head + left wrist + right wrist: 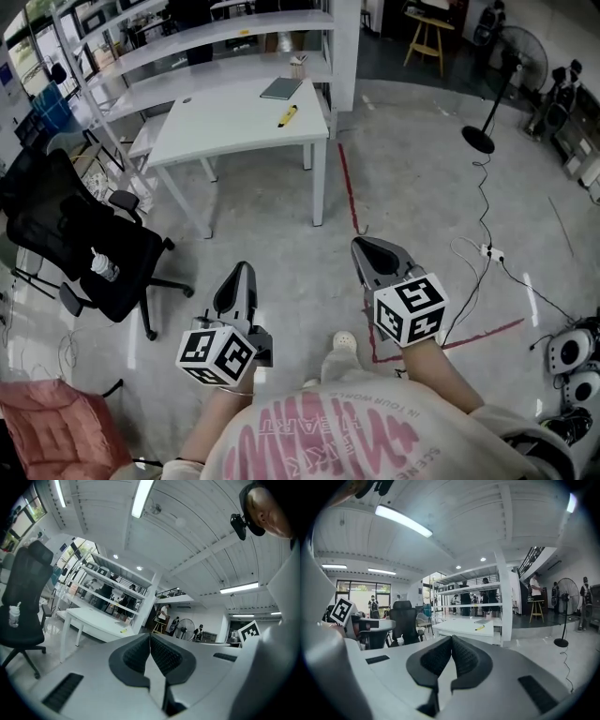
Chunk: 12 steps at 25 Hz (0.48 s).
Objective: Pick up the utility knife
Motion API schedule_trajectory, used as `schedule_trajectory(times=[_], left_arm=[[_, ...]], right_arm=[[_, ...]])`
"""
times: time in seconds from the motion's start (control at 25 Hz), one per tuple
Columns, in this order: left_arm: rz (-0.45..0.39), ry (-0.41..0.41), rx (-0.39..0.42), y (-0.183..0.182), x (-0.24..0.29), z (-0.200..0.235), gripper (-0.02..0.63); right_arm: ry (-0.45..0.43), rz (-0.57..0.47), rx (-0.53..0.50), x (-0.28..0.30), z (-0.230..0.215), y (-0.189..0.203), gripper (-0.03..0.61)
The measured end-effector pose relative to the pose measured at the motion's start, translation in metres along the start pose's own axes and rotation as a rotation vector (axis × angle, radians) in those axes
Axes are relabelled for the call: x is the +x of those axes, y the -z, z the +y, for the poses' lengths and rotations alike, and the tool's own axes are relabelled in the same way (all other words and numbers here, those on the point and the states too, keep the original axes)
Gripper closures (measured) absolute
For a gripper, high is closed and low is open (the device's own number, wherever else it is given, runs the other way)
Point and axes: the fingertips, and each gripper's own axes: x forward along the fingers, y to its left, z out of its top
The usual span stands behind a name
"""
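A yellow utility knife [287, 115] lies on the white table [216, 127] far ahead, near its right edge; it also shows small as the knife [479, 628] in the right gripper view and as the knife [123, 630] in the left gripper view. My left gripper [241, 269] hangs over the floor well short of the table, jaws shut with nothing between them. My right gripper [362, 247] is beside it to the right, also shut and empty. Both point toward the table.
A dark notebook [281, 88] lies on the table behind the knife. A black office chair [80, 239] stands at the left with a cup on its seat. White shelving [187, 42] runs behind the table. A fan [511, 56] and floor cables [487, 253] are at the right.
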Motion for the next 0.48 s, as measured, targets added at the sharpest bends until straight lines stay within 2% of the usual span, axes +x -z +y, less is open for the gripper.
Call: schedule_trajectory(times=[0.2, 0.48], left_arm=[[0.004, -0.026, -0.011, -0.004, 0.048, 0.021, 0.591], [-0.017, -0.064, -0.033, -0.024, 0.148, 0.039, 0.591]], right_arm=[[-0.013, -0.003, -0.013, 0.044, -0.034, -0.009, 0.561], [-0.065, 0.004, 0.003, 0.131, -0.110, -0.034, 0.561]])
